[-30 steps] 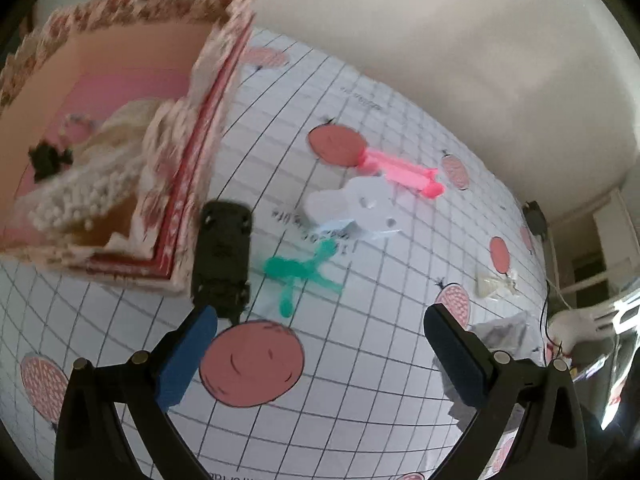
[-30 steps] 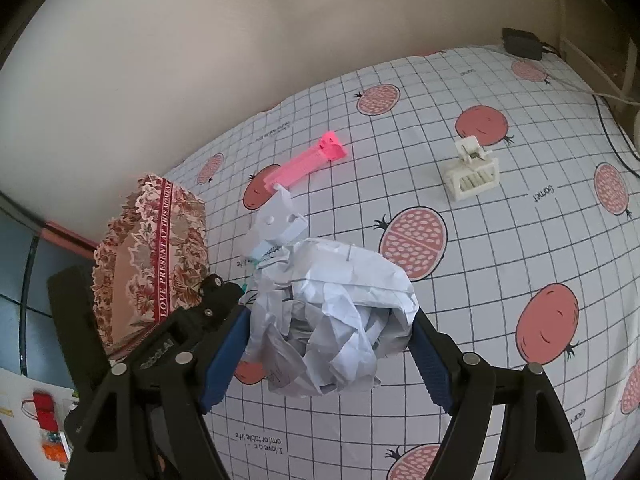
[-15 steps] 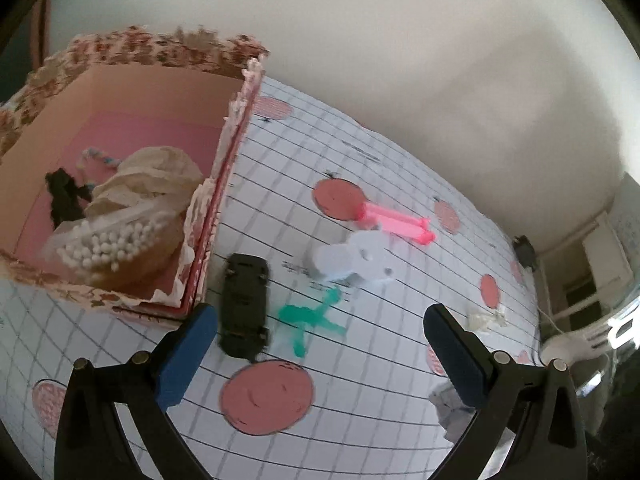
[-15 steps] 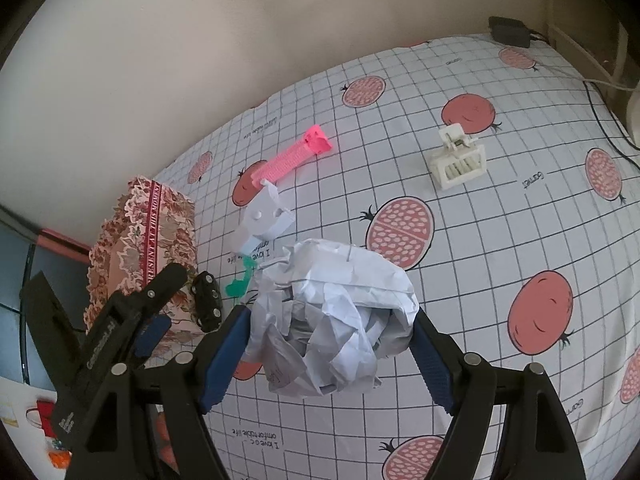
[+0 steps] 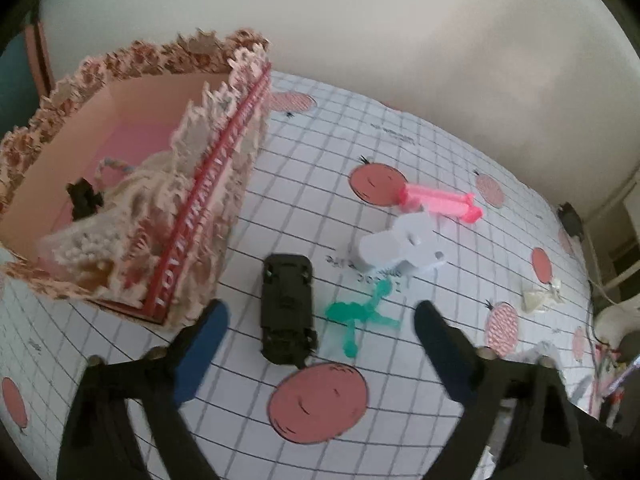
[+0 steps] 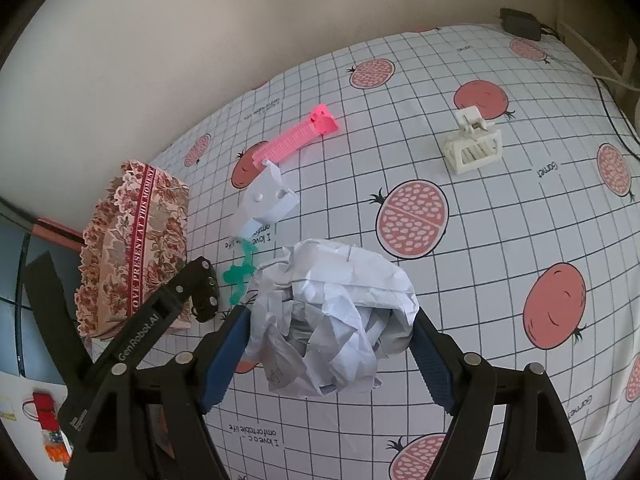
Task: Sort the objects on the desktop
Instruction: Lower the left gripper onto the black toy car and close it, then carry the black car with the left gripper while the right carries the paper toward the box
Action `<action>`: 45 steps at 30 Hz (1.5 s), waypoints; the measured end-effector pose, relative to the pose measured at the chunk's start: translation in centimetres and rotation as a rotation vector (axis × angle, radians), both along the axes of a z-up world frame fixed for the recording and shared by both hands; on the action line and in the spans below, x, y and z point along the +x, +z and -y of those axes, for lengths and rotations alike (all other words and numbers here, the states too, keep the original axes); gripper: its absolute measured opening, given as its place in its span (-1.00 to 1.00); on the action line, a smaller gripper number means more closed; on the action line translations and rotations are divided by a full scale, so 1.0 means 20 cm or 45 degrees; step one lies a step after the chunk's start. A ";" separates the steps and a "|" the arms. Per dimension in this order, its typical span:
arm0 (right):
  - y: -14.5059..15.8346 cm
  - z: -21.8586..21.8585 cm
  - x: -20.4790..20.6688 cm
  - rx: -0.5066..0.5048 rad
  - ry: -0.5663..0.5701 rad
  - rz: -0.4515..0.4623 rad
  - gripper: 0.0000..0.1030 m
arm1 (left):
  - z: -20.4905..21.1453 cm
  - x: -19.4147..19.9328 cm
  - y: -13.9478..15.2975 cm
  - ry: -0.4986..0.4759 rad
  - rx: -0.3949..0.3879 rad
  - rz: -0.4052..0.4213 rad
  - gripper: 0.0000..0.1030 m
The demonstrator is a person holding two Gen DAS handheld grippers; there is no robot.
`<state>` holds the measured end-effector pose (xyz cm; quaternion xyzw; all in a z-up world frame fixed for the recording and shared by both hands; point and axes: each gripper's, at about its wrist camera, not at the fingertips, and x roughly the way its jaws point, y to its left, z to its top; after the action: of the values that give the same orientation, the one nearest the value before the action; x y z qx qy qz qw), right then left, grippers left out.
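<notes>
My left gripper [image 5: 320, 316] hangs over the checked tablecloth, its jaws closing. A black toy car [image 5: 286, 308] and a green plastic figure [image 5: 356, 316] lie between the blue pads, which touch neither. Just left of them stands the floral box [image 5: 224, 184], holding a bag of white beads and a small black item. My right gripper [image 6: 330, 320] is shut on a crumpled white paper ball [image 6: 332, 312] held above the cloth. In the right wrist view the left gripper's black arm [image 6: 152, 320] reaches in beside the floral box [image 6: 136, 240].
A white plastic piece [image 5: 400, 244] and a pink ridged stick [image 5: 440, 200] lie beyond the car. A cream clip [image 6: 474, 150] sits further right on the cloth. A black adapter [image 6: 520, 22] and cables lie at the far corner. The wall runs along the table's back edge.
The left gripper has come in over the black car, and its pads now stand closer together. The right gripper still grips the paper ball in about the same place.
</notes>
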<state>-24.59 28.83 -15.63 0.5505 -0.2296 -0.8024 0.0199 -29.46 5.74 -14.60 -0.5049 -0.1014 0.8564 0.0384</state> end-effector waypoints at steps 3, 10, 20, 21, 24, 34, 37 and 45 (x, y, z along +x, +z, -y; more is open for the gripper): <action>0.00 0.01 0.00 -0.001 0.003 0.006 0.58 | -0.01 0.00 -0.02 -0.008 -0.026 0.016 0.74; -0.01 0.00 0.00 0.000 0.001 0.012 0.58 | 0.04 -0.02 -0.13 0.053 -0.006 0.120 0.26; -0.01 0.01 -0.01 0.000 0.002 0.017 0.58 | 0.02 -0.02 -0.16 0.025 -0.038 0.138 -0.11; -0.01 0.01 -0.01 0.000 0.001 0.017 0.58 | 0.02 -0.03 -0.17 0.024 -0.043 0.140 -0.17; -0.01 0.01 -0.01 0.000 0.002 0.017 0.58 | 0.03 -0.04 -0.18 0.030 -0.038 0.153 -0.25; -0.01 0.04 -0.01 0.003 0.003 0.014 0.58 | 0.05 -0.03 -0.18 0.025 -0.022 0.154 -0.29; -0.03 0.05 -0.01 0.004 0.002 0.028 0.58 | 0.06 -0.04 -0.18 0.022 -0.007 0.150 -0.29; 0.03 0.04 0.01 -0.049 -0.040 -0.079 0.58 | 0.07 -0.04 -0.13 0.010 0.062 0.134 -0.30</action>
<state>-24.47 28.08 -14.93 0.5210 -0.2528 -0.8149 0.0249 -30.19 4.28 -17.25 -0.5477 -0.1260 0.8260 0.0418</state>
